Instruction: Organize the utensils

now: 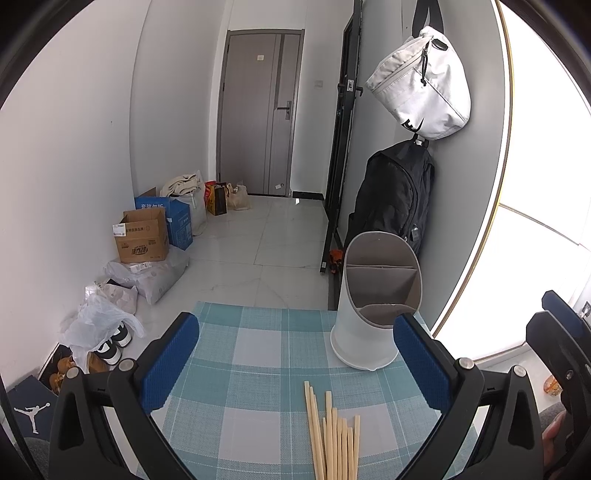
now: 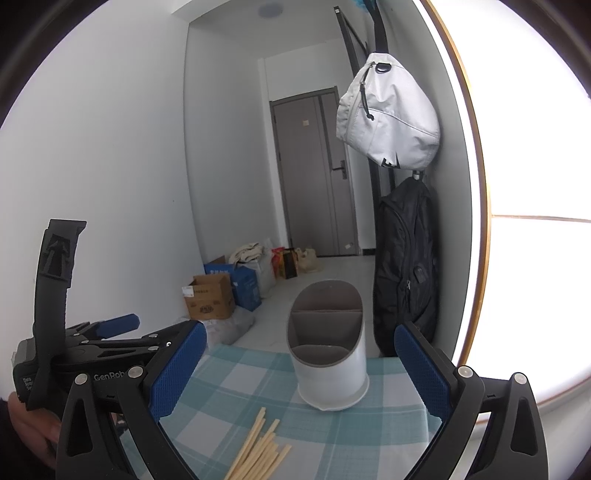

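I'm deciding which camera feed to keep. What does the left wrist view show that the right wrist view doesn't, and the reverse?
Only the left wrist view shows the shoes and plastic bags on the floor at left, and a dark mat with a jumping-figure logo. Only the right wrist view shows the ceiling light and most of the left tool, open. Both show the chopsticks lying loose on the checked cloth, the empty divided white holder, hanging white bag, black backpack, door and cardboard boxes.

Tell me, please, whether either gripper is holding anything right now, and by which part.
Nothing is held. The left gripper and right gripper are both open and empty above the chopsticks, which lie loose on the checked cloth.
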A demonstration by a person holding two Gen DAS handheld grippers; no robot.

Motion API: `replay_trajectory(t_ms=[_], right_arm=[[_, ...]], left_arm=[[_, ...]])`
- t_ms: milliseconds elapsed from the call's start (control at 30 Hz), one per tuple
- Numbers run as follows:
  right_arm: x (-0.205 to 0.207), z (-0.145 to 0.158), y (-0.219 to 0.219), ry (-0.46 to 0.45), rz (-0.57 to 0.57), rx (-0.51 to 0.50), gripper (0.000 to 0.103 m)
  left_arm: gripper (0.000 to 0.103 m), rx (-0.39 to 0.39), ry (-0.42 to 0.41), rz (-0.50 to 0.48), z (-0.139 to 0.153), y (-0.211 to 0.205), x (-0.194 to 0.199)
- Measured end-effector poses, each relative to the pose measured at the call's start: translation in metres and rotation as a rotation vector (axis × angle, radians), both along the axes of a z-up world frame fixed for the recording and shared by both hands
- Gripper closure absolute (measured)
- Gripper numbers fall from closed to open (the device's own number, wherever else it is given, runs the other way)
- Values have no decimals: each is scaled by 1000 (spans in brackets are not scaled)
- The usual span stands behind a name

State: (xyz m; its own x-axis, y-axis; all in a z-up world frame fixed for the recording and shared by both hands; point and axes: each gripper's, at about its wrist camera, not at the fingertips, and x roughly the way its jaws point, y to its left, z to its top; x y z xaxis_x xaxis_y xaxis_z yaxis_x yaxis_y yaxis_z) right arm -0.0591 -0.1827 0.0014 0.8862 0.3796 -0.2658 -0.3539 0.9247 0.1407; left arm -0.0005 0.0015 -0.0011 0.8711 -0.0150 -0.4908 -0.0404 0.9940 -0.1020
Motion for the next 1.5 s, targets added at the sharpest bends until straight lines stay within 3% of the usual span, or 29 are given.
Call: replay_trajectory(t_ms=[1167,1333,1500], right_arm=[[3,-3,7,26,16,-15,0],[12,-11,15,84,32,-34,0],[38,-33,21,267,57,-36,1]], left_arm=[[1,-9,27,-14,-5,4,4],[1,-25,58,-29,-10,10,9],[1,-55,124,-26,-18,27,18]])
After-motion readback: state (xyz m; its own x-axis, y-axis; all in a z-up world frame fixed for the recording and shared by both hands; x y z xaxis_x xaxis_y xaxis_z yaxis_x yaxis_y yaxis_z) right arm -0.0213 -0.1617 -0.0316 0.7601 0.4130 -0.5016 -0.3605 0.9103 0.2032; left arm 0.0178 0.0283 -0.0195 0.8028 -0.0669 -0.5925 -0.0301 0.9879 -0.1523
